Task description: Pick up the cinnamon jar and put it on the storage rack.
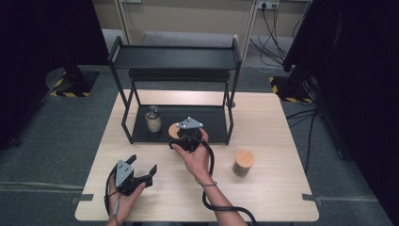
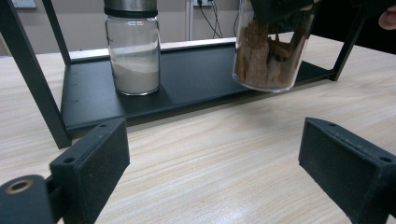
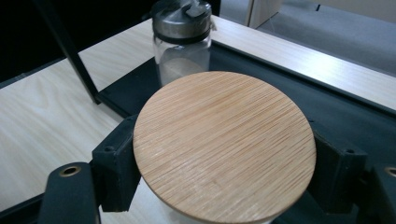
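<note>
A light wooden table [image 1: 263, 122] carries a black two-tier metal rack [image 1: 175, 59] toward its far edge. On the rack's lower tray [image 2: 196, 79] stands a glass shaker [image 2: 133, 49] with a metal cap, part-filled with pale powder. A bamboo-lidded jar [image 1: 243, 163] stands on the tabletop, right of the rack.

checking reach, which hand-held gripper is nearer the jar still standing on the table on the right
Right. The right hand-held gripper, shut on a wooden-lidded jar at the shelf edge, is nearer the table jar; the left hand-held gripper is farther left.
</note>
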